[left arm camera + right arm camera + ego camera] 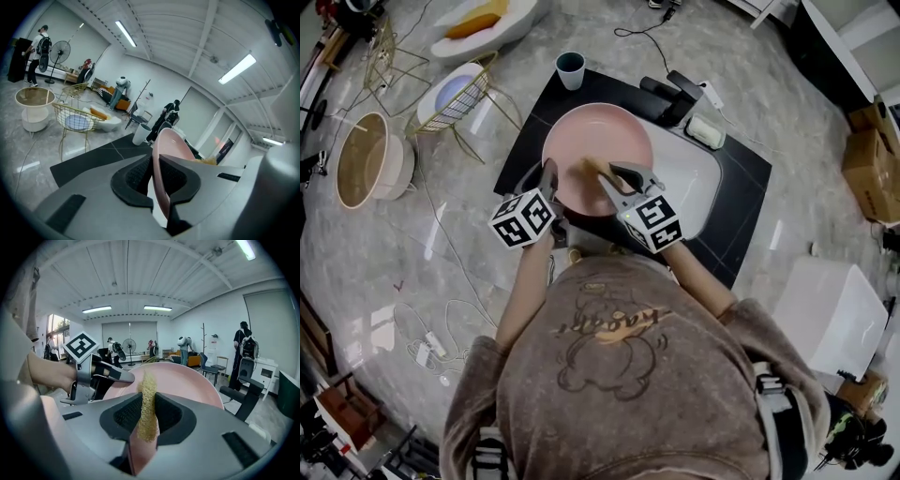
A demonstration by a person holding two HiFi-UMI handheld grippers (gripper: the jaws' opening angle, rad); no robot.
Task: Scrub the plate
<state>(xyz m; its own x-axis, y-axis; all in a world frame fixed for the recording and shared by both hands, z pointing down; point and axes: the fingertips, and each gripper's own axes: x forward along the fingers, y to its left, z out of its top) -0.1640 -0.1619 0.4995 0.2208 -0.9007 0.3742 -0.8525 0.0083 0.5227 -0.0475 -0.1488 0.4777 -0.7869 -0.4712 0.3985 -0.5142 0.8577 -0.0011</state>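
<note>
- The pink plate (598,141) is held tilted over the white sink (696,178), with its hollow face turned toward the right gripper (614,176).
- The left gripper (548,178) is clamped on the plate's near-left rim, and the rim passes straight between both pads.
- The right gripper is closed on a yellow scrubber (592,169), which lies against the plate's face near its lower rim.
- To the right of the plate the sink is bare and gives free room.
- A cup (570,68) stands beyond the plate's far rim, apart from it.
- A black tap (680,94) stands near the plate's far-right rim.
</note>
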